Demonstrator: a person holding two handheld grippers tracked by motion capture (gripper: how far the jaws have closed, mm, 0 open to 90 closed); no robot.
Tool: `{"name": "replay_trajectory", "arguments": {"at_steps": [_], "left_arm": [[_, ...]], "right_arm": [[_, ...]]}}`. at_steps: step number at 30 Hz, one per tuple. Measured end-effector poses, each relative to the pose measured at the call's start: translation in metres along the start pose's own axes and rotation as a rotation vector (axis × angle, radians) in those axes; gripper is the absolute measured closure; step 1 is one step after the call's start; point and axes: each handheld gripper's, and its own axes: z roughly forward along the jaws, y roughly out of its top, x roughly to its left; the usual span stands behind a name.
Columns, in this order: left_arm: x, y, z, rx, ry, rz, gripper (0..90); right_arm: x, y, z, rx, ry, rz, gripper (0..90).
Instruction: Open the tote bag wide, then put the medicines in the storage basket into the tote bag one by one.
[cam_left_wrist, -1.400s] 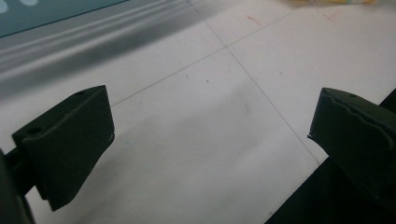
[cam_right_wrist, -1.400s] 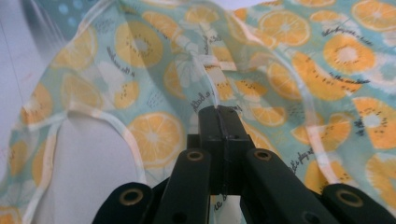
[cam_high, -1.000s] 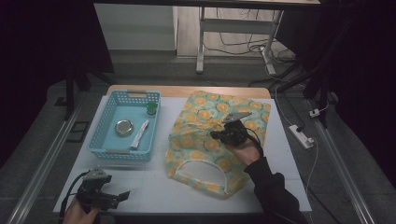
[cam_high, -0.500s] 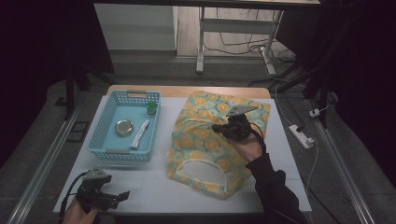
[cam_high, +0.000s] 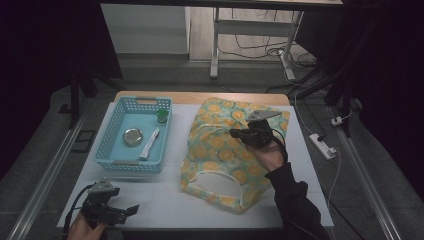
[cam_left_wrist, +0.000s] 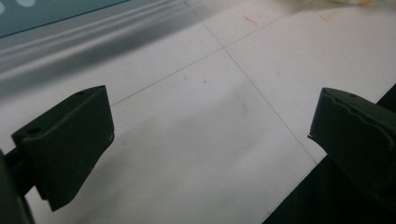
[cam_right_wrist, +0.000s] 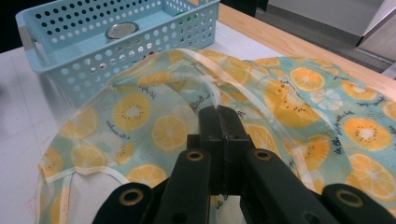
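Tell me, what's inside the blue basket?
Inside the blue basket lie a round silver lid-like disc, a small green-topped thing in the far corner, and a white stick-shaped packet. Whatever sits under them is hidden.

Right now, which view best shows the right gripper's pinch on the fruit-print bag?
Right gripper view: the right gripper has its jaws shut on the bag's white strap. High view shows the whole fruit-print bag, the pinch tiny. Left gripper view catches just a bag corner.
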Motion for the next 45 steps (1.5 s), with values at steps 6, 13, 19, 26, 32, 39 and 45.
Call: {"name": "replay_trajectory", "arguments": {"at_steps": [6,13,19,26,32,39,45], "left_arm": [[0.000,0.000,0.000,0.002,0.003,0.004,0.0],[0.000,0.000,0.000,0.000,0.002,-0.001,0.0],[0.001,0.000,-0.001,-0.008,0.001,-0.003,0.0],[0.001,0.000,-0.002,-0.016,-0.006,-0.005,0.0],[0.001,0.000,-0.003,-0.019,-0.009,-0.012,0.0],[0.000,0.002,-0.008,-0.050,0.004,0.004,0.0],[0.002,0.004,-0.010,-0.062,0.007,0.012,0.0]], "right_arm": [[-0.002,0.002,-0.005,-0.012,-0.012,0.003,90.0],[-0.002,0.004,-0.009,-0.024,-0.012,0.007,90.0],[-0.001,0.003,-0.007,-0.015,-0.009,0.007,90.0],[-0.002,0.003,-0.006,-0.013,-0.006,0.009,90.0],[-0.002,0.002,-0.007,-0.015,-0.005,0.012,90.0],[-0.002,0.002,-0.007,-0.016,0.000,0.010,90.0],[-0.002,0.002,-0.007,-0.014,0.000,0.010,90.0]]}}
